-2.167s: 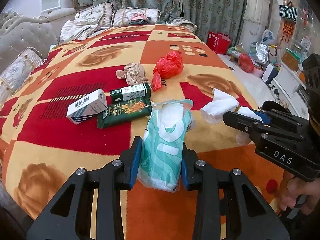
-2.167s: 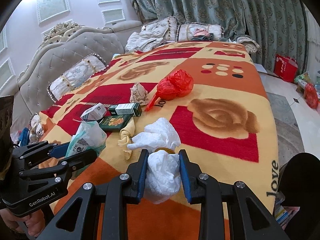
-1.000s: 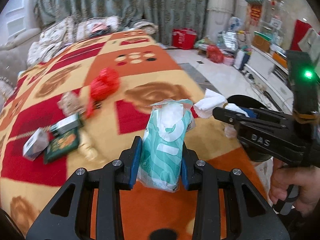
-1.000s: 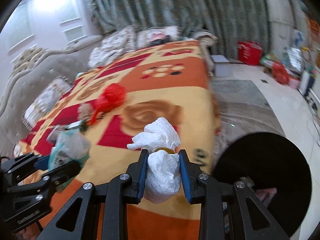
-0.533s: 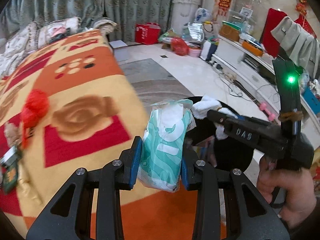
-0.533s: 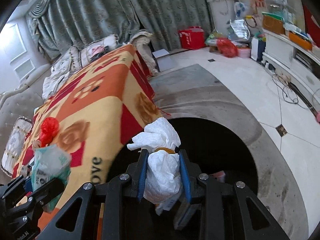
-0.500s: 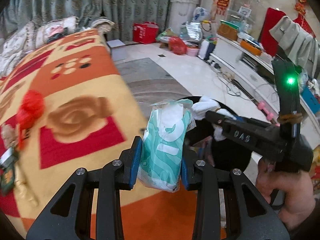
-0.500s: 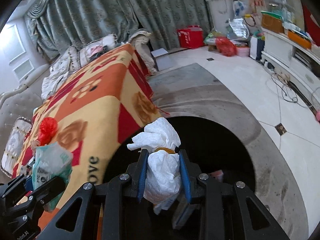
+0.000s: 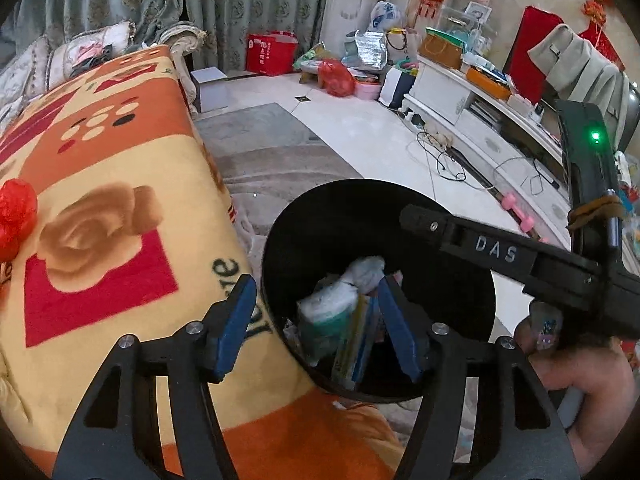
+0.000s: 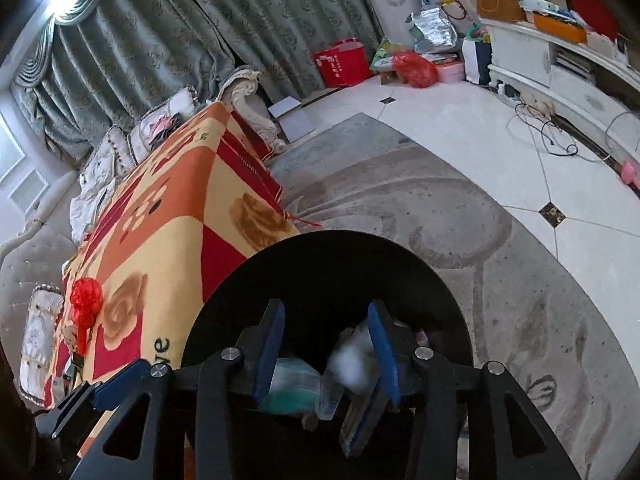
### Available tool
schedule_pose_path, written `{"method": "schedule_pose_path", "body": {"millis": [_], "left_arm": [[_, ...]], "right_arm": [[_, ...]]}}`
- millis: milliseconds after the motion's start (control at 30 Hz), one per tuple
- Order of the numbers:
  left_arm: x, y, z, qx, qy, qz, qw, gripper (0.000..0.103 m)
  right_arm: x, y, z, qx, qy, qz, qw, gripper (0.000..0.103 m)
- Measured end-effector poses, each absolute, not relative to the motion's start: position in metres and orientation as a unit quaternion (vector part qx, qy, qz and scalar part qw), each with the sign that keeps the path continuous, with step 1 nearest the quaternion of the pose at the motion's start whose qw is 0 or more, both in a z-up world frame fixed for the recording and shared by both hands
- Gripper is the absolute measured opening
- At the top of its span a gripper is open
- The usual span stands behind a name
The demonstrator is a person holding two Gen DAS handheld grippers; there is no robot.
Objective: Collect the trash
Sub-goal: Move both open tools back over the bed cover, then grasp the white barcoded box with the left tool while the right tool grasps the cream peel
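A round black bin (image 9: 448, 304) stands on the floor beside the blanket's edge, and both grippers hang over it. My left gripper (image 9: 314, 312) is opening, with nothing between its blue pads. Below it, the teal tissue pack (image 9: 324, 320) and the crumpled white tissue (image 9: 366, 270) lie in the bin among other rubbish. My right gripper (image 10: 326, 332) is also opening. The white tissue (image 10: 352, 360) shows blurred just inside its right pad, loose and below the tips. The teal pack (image 10: 292, 380) lies lower left in the bin (image 10: 320, 240). A hand (image 9: 572, 360) holds the right gripper (image 9: 412, 216).
The red, orange and yellow blanket (image 9: 100, 240) covers the sofa left of the bin, with a red plastic bag (image 9: 14, 216) on it. A grey rug (image 10: 520, 280) lies under the bin. A white cabinet (image 9: 460, 96), cables and a pink dumbbell (image 9: 516, 208) are at the right.
Both grippers swung from above the blanket to over the black bin and opened. The teal pack and the white tissue left the jaws and dropped into the bin.
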State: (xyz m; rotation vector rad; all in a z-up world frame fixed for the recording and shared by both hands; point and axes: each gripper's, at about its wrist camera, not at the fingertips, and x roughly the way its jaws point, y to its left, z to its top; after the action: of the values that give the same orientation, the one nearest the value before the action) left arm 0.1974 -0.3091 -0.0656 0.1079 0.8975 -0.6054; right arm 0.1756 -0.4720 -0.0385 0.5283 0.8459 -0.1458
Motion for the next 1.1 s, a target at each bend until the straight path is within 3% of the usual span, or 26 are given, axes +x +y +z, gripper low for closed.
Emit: {"method": "schedule_pose_path", "body": {"millis": [367, 767, 867, 1100], "left_arm": [[0.183, -0.206, -0.031, 0.010, 0.399, -0.235, 0.886, 0.062], [0.175, 0.017, -0.017, -0.019, 0.373, -0.114, 0.921, 0.063], [0.179, 0.062, -0.026, 0.003, 0.376, -0.124, 0.918, 0.064], [0.208, 0.082, -0.058, 0.093, 0.417, -0.185, 0.885, 0.064]], "right_arm": [[0.193, -0.414, -0.013, 0.245, 0.386, -0.008, 0.889, 0.042], [0.201, -0.259, -0.014, 0.192, 0.410, 0.170, 0.875, 0.042], [0.205, -0.229, -0.017, 0.167, 0.417, 0.190, 0.873, 0.042], [0.213, -0.192, -0.029, 0.141, 0.429, 0.205, 0.868, 0.042]]}}
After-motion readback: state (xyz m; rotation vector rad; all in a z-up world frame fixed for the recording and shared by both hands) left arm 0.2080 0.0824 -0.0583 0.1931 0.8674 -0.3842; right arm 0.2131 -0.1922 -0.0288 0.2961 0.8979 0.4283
